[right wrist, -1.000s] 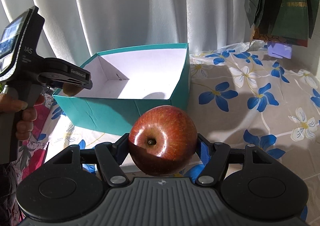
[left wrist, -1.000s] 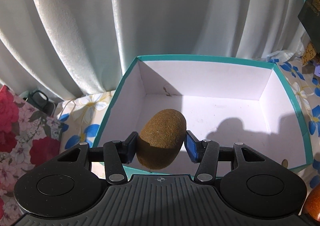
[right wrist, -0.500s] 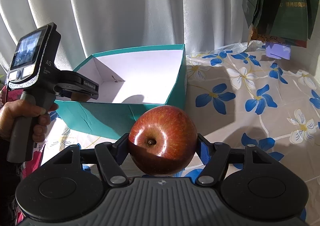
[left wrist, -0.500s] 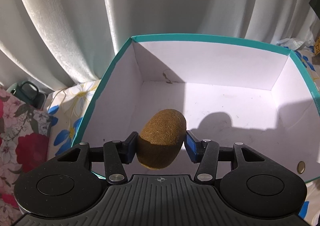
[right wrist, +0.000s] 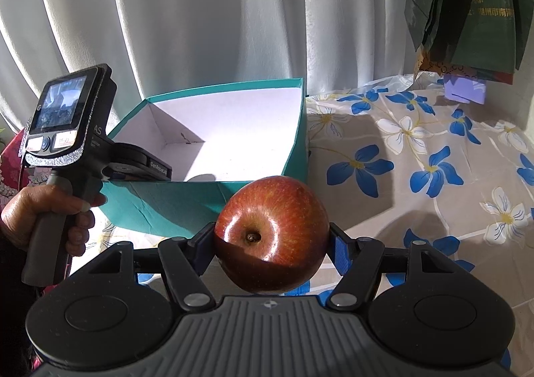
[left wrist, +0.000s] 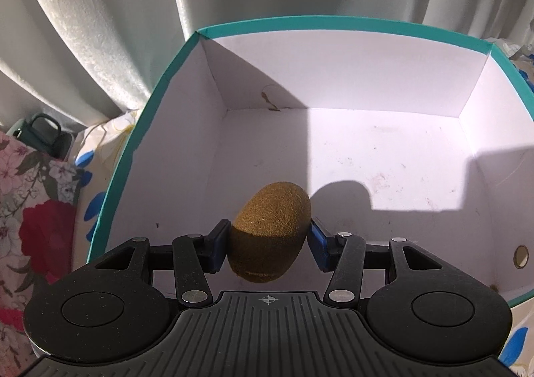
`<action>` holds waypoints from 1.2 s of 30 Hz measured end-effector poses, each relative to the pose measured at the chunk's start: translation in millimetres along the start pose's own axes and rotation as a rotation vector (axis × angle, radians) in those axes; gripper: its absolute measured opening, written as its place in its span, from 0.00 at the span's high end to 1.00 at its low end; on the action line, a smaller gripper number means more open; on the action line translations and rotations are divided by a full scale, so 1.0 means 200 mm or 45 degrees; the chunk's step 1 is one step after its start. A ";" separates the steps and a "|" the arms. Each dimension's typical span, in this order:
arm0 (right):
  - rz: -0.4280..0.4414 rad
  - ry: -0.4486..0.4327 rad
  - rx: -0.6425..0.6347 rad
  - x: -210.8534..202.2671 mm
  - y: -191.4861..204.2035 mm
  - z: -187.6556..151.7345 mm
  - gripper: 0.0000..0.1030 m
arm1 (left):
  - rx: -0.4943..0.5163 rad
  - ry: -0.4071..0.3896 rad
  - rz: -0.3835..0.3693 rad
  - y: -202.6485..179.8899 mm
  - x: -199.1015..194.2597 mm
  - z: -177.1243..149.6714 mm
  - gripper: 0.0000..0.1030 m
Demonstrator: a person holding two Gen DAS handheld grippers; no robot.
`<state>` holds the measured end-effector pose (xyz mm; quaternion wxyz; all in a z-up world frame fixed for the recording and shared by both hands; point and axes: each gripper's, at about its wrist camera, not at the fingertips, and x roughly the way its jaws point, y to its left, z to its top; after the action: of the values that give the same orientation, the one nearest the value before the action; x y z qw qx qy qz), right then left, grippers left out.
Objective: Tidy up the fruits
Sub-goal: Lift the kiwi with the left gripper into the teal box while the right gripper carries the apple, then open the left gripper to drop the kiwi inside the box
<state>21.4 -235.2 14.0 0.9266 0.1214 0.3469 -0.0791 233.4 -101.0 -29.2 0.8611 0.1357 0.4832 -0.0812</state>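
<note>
The left gripper (left wrist: 269, 238) has moved forward in the last second, so the box (left wrist: 173, 76) now fills most of its view and the kiwi (left wrist: 269, 231) hangs over the white floor, near the near wall and a little left of the middle. The blue pads (left wrist: 221, 243) pinch the kiwi from both sides. The floor shows no other fruit. The right gripper (right wrist: 271, 245) has hardly moved; it grips the apple (right wrist: 271, 236) well before the box (right wrist: 207, 206), above the flowered cloth (right wrist: 434, 176). It seems the kiwi is almost ready for release, and the apple waits for its turn.
</note>
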 end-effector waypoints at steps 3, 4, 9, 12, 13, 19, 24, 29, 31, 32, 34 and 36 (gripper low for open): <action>-0.001 -0.006 -0.005 0.00 0.00 0.01 0.34 | 0.009 0.003 -0.007 -0.02 -0.01 -0.02 0.47; 0.000 -0.007 -0.006 0.00 0.00 0.01 0.34 | 0.006 0.004 -0.013 -0.02 -0.01 -0.02 0.47; 0.007 -0.016 -0.012 0.00 0.01 0.02 0.34 | -0.003 0.014 -0.031 -0.02 -0.03 -0.02 0.47; 0.012 -0.018 -0.015 0.00 0.01 0.03 0.34 | -0.005 0.020 -0.036 -0.01 -0.03 -0.02 0.47; 0.014 -0.018 -0.017 0.00 0.01 0.03 0.34 | -0.006 0.020 -0.033 -0.01 -0.02 -0.01 0.47; 0.020 -0.021 -0.019 0.00 0.01 0.03 0.34 | -0.012 0.037 -0.025 0.00 0.00 0.00 0.47; 0.019 -0.027 -0.018 -0.01 0.02 0.04 0.34 | -0.008 0.056 -0.032 0.00 0.01 0.01 0.46; 0.020 -0.027 -0.025 -0.01 0.02 0.04 0.34 | -0.005 0.049 -0.026 -0.01 0.01 0.01 0.37; 0.017 -0.026 -0.025 -0.01 0.02 0.05 0.34 | -0.002 0.046 -0.029 -0.01 0.00 0.01 0.34; 0.017 -0.026 -0.028 -0.01 0.02 0.05 0.34 | -0.001 0.048 -0.031 0.00 0.00 0.01 0.25; 0.018 -0.027 -0.032 -0.01 0.03 0.05 0.34 | 0.003 0.025 -0.031 0.00 -0.02 0.01 0.20; 0.018 -0.029 -0.041 -0.01 0.03 0.06 0.34 | 0.004 0.006 -0.032 0.00 -0.05 0.01 0.10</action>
<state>29.1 -233.1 24.1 0.9329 0.1078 0.3369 -0.0684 229.6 -100.8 -20.6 0.8587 0.1312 0.4868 -0.0924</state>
